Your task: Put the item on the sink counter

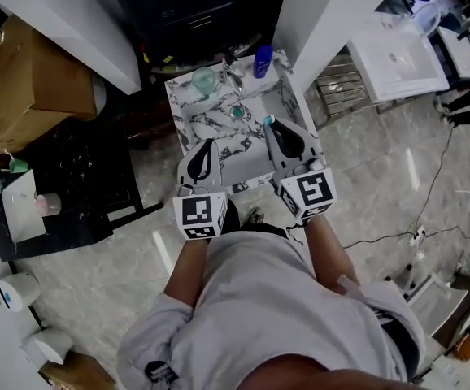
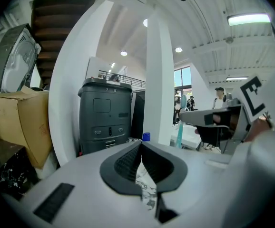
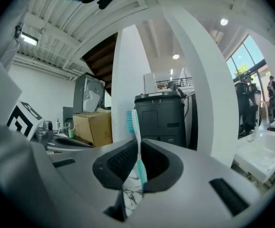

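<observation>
Toothbrush [image 3: 137, 127] stands bristles-up, pinched by its handle between the nearly closed jaws of our right gripper [image 1: 272, 127]. We hold it above the marble sink counter [image 1: 188, 104], seemingly ready to set it down there. Our left gripper [image 1: 207, 149], jaws together on nothing, hovers alongside, apparently just out of the way.

Wears a light grey short-sleeved T-shirt [image 1: 259, 299], small dark print on left sleeve. Pale grey left gripper [image 1: 209, 146] and right gripper [image 1: 272, 127]: black ribbed jaws, white cubes [image 1: 200, 214] bearing black square markers.
</observation>
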`<action>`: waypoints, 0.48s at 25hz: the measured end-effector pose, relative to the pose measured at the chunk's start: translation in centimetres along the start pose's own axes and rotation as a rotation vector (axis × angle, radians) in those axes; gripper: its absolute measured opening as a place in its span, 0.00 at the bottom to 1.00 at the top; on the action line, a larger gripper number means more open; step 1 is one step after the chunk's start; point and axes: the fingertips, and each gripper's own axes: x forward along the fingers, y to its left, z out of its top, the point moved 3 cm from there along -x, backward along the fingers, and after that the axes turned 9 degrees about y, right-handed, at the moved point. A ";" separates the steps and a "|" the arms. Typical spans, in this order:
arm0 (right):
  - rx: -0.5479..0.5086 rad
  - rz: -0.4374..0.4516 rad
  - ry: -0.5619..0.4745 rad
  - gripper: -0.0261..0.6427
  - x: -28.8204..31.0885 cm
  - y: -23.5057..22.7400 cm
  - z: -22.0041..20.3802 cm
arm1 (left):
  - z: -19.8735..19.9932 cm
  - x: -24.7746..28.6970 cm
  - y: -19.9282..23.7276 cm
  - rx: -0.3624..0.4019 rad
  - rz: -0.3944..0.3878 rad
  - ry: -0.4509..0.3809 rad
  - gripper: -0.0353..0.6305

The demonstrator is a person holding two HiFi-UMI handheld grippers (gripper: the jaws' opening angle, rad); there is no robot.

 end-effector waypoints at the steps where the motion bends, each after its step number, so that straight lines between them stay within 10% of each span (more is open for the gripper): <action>1: 0.003 0.000 0.003 0.07 0.9 -0.1 0.3 | 0.2 0.6 0.6 0.001 -0.002 0.002 0.07; 12: 0.024 -0.020 0.119 0.07 11.4 0.8 0.2 | 0.0 5.4 8.7 -0.038 -0.056 0.062 0.07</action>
